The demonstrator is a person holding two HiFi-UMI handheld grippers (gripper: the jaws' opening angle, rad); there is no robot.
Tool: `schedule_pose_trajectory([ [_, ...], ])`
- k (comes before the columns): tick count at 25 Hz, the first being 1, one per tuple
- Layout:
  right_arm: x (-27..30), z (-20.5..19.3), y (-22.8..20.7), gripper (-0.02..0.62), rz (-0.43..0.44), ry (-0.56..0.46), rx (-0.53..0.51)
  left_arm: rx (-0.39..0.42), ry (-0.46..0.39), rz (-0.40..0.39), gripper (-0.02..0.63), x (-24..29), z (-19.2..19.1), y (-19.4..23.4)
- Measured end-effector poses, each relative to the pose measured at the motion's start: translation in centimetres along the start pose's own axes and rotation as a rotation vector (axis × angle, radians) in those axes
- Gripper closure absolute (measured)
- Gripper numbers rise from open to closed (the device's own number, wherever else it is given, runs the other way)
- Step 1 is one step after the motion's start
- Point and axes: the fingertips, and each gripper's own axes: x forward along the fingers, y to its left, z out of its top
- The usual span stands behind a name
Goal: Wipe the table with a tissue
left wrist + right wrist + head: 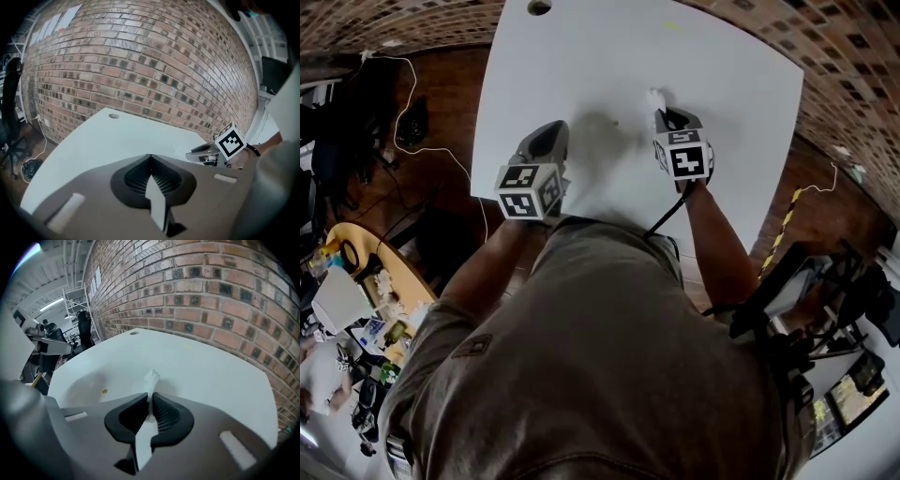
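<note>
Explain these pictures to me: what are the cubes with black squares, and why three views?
No robot here: a person holds a two-jaw tool in each hand; the marker cubes are parts of those tools. One picture is from a camera on the person's head, looking down; the other two from cameras riding on each tool. The left gripper is shut and empty. The right gripper pinches a white tissue. Beneath lies a white table with a small speck on it.
</note>
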Motion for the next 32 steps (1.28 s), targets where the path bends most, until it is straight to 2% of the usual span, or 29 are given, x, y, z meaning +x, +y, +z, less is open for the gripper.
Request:
schedule_pose_trajectory([
  [22, 0.9, 0.3, 6.7, 0.557, 0.136, 0.003, -0.079, -0.027, 0.001, 0.058, 0.604, -2.3, -1.5, 1.2],
  [32, 1.0, 1.3, 11.0, 0.557, 0.226, -0.012, -0.141, -0.028, 0.003, 0.075, 0.604, -3.1, -1.6, 1.4],
])
